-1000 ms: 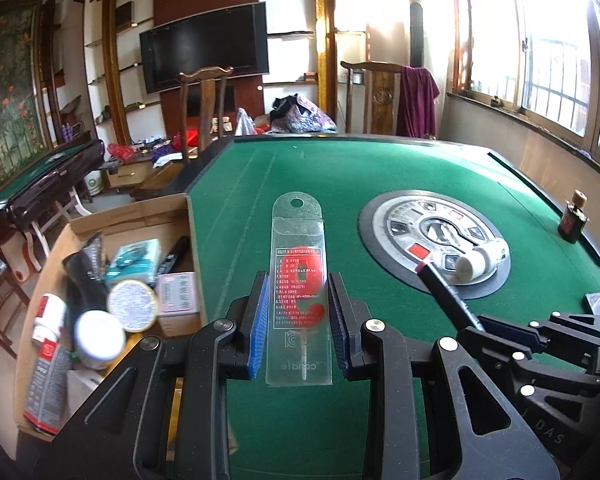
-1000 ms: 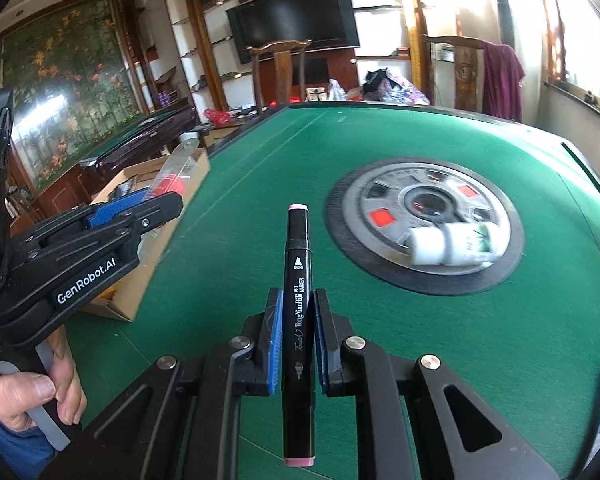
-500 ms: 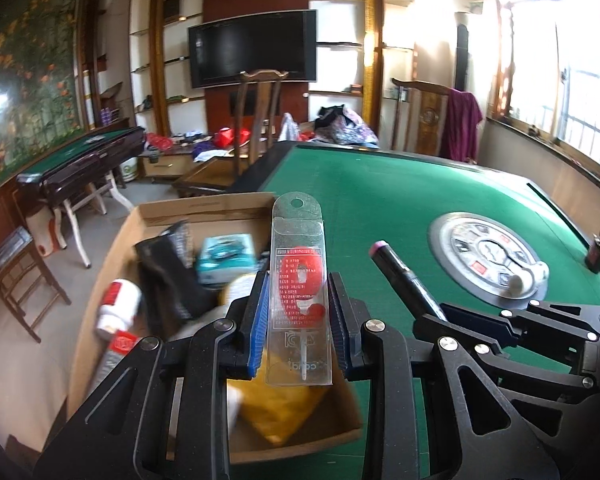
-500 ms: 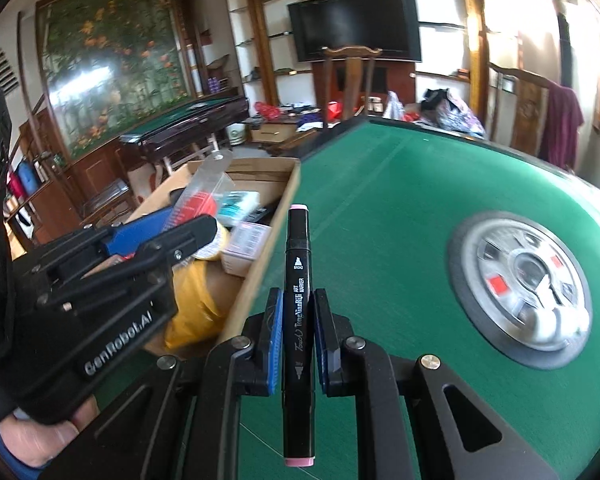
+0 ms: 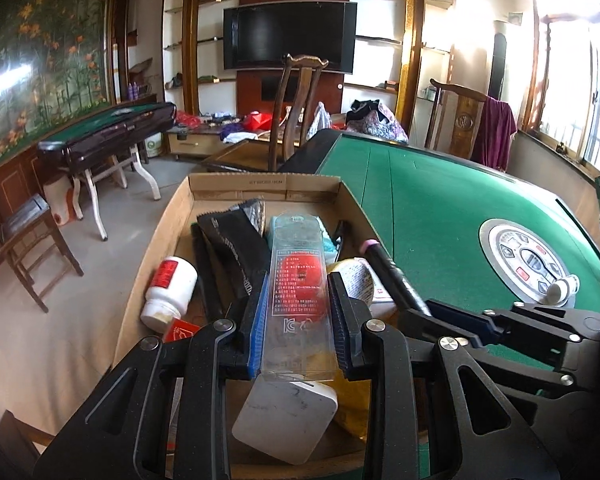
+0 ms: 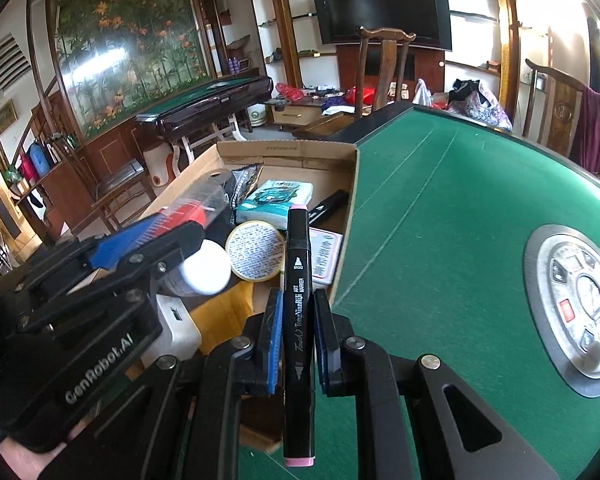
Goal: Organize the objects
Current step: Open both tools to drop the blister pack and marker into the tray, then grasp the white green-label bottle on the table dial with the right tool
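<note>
My left gripper [image 5: 298, 304] is shut on a clear plastic blister pack [image 5: 299, 292] with a red item inside and holds it over the cardboard box [image 5: 260, 184] beside the green table. It shows from the side in the right wrist view [image 6: 188, 216]. My right gripper [image 6: 296, 320] is shut on a black art marker [image 6: 298, 280] with pink end caps, held over the box's near right corner at the table's edge. The marker also shows in the left wrist view [image 5: 392, 276].
The box holds a white bottle [image 5: 170, 292], a black pouch [image 5: 236, 248], a teal packet [image 6: 276, 196], a round tin [image 6: 254, 250], a white charger [image 5: 286, 420] and a yellow bag. The green table [image 6: 460, 208] has a round centre panel [image 6: 580, 300] with a small white bottle [image 5: 562, 288].
Both grippers have moved left from over the table to over the cardboard box, still holding the blister pack and the marker.
</note>
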`<state>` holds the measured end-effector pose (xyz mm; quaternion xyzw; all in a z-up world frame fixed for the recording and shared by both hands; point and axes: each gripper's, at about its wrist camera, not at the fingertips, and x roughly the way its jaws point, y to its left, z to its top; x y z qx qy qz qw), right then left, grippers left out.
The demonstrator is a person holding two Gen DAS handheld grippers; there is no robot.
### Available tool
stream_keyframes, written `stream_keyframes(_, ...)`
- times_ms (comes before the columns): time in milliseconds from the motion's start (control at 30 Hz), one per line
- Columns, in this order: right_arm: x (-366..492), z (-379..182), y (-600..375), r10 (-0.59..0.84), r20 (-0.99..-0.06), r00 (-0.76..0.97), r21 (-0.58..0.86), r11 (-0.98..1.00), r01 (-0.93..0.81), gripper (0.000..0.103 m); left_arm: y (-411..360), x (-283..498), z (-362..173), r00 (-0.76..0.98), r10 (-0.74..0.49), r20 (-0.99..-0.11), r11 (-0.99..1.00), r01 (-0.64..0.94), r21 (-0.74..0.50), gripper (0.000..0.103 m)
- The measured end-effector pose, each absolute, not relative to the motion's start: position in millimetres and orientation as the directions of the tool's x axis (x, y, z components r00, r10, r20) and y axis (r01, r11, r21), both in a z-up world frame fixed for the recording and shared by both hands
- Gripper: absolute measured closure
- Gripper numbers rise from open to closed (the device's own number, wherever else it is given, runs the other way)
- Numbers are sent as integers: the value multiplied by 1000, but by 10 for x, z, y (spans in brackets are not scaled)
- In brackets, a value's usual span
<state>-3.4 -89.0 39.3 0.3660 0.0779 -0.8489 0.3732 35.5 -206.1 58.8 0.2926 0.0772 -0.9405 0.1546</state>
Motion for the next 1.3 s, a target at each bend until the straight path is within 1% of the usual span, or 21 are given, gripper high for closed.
stream_keyframes(200,-93,325,-1055,-567,-690,-449,129,-707,695,90,-2129,350,587,-792,-237,-563,-936,341,-85,75)
stream_keyframes(267,-100,303,-1150,-557,-704,-441,103,-694,712,89,-2192,332,582,-798,-205,-566,-937,328,-123,74)
stream_keyframes(333,-63,295,-1216,-547,-711,-442,72,-682,728,88,-2294,320,554,-800,-148,-581,-927,317,-200,70)
stream_keyframes(400,4,308,-1251,-540,-710,-453,36,-670,742,89,-2398,316,521,-798,-103,-594,-910,317,-267,62)
stream_keyframes(433,40,342,-1216,-539,-699,-470,20,-671,741,88,-2458,324,506,-800,-81,-595,-900,315,-301,60)
stream_keyframes(500,56,411,-1119,-554,-680,-479,22,-670,742,88,-2512,342,521,-805,-74,-588,-886,324,-332,60)
stream_keyframes(567,51,518,-922,-584,-648,-489,51,-674,737,88,-2514,360,563,-813,-72,-578,-885,319,-338,60)
stream_keyframes(633,17,595,-739,-592,-628,-506,67,-689,722,82,-2493,387,619,-820,-85,-566,-888,320,-331,60)
stream_keyframes(700,-110,684,-429,-586,-606,-537,96,-725,682,64,-2455,404,669,-827,-86,-555,-892,312,-328,60)
stream_keyframes(733,-148,705,-318,-581,-599,-551,100,-737,668,61,-2431,413,694,-830,-84,-551,-893,308,-329,60)
stream_keyframes(800,-302,740,-15,-526,-598,-605,63,-783,618,47,-2349,421,740,-836,-73,-544,-901,288,-323,60)
stream_keyframes(867,-533,744,370,-455,-612,-647,44,-836,547,45,-2258,416,791,-840,-74,-538,-912,275,-304,60)
stream_keyframes(900,-631,727,504,-438,-624,-647,48,-848,528,40,-2200,409,817,-843,-72,-534,-919,264,-293,60)
stream_keyframes(933,-752,685,657,-410,-649,-641,47,-862,504,38,-2143,395,840,-844,-64,-532,-925,251,-286,60)
stream_keyframes(1067,-1229,435,1193,-283,-733,-619,9,-913,407,37,-1963,341,862,-844,-25,-536,-937,207,-282,60)
stream_keyframes(1200,-1324,215,1387,-272,-793,-545,23,-908,419,37,-1762,306,840,-836,1,-549,-951,169,-260,60)
stream_keyframes(1233,-1278,214,1402,-269,-794,-545,16,-906,423,37,-1730,303,834,-834,4,-551,-953,165,-256,60)
stream_keyframes(1300,-1171,241,1437,-304,-803,-512,48,-890,453,37,-1676,280,832,-831,15,-556,-955,153,-254,60)
